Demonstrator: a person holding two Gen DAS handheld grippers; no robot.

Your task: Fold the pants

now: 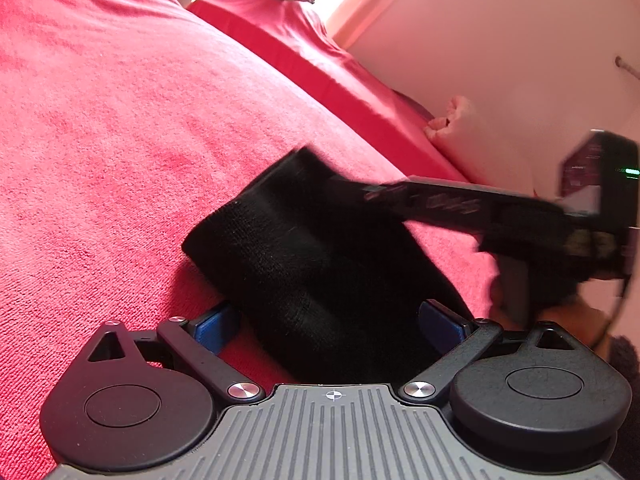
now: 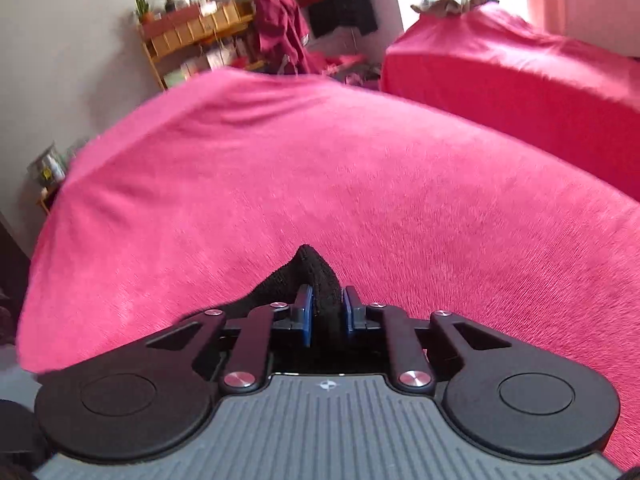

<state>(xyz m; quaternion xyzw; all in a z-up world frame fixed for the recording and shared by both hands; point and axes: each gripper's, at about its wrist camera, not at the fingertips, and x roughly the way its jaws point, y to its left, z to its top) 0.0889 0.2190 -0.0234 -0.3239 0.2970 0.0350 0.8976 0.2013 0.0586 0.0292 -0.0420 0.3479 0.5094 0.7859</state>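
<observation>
The black pants [image 1: 316, 264] lie bunched on a red cloth-covered surface [image 1: 120, 140]. In the left wrist view my left gripper [image 1: 332, 324] has its blue pads wide apart, with the black fabric lying between them. The right gripper [image 1: 360, 196] reaches in from the right and grips the pants' upper edge. In the right wrist view my right gripper [image 2: 327, 312] is shut on a fold of the black pants [image 2: 316, 276], whose tip sticks up past the blue pads [image 2: 306, 312]. The rest of the pants is hidden under the tool.
A second red-covered block [image 2: 520, 92] stands at the back right with a crumpled brown cloth [image 2: 452, 4] on top. A wooden shelf with plants [image 2: 192, 28] and hanging clothes [image 2: 280, 20] stand behind. A pale wall [image 1: 500, 60] runs along the right.
</observation>
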